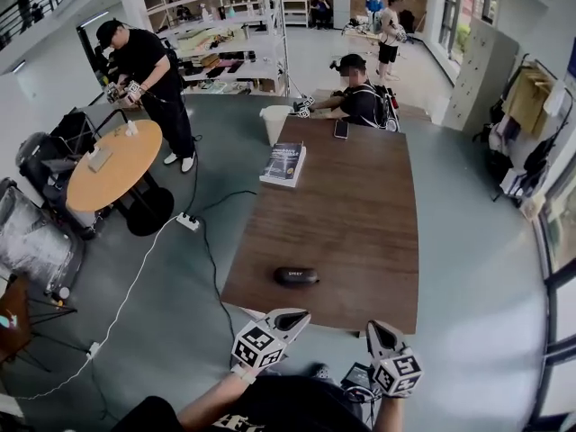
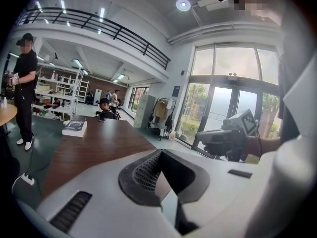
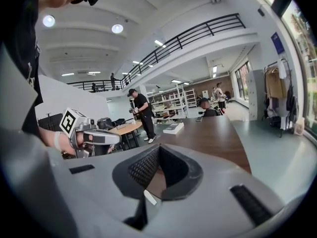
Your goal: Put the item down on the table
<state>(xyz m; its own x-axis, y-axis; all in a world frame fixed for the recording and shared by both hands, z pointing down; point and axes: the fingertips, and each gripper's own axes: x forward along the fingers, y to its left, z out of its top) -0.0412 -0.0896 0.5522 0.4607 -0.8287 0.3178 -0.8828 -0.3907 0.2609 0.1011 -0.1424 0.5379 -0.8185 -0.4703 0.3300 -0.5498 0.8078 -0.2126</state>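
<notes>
While both grippers hover at the bottom of the head view, right at the near edge of the long brown table (image 1: 360,205), the dark oval case (image 1: 296,276) lies flat on the wood close to that edge. It sits just above your left gripper (image 1: 294,317) in the frame. Its long axis runs left to right across the picture, roughly parallel to the table edge. Your right gripper (image 1: 379,330) is further off, below and to the right of the case, so the left one is nearer.

Each gripper's own view shows its two jaws pressed together with nothing between them; only bare table top shows through the notch. Neither gripper touches the case. Judging from this, the item is down on the table and there is nothing left to release. Nothing stands between the tips and the case.

Further up the table, well apart from the case, a book (image 1: 283,164) lies at the left edge. A phone (image 1: 341,130) lies near a seated person (image 1: 362,100) at the far end. A round wooden table (image 1: 112,162) and a standing person (image 1: 148,66) are at upper left.
</notes>
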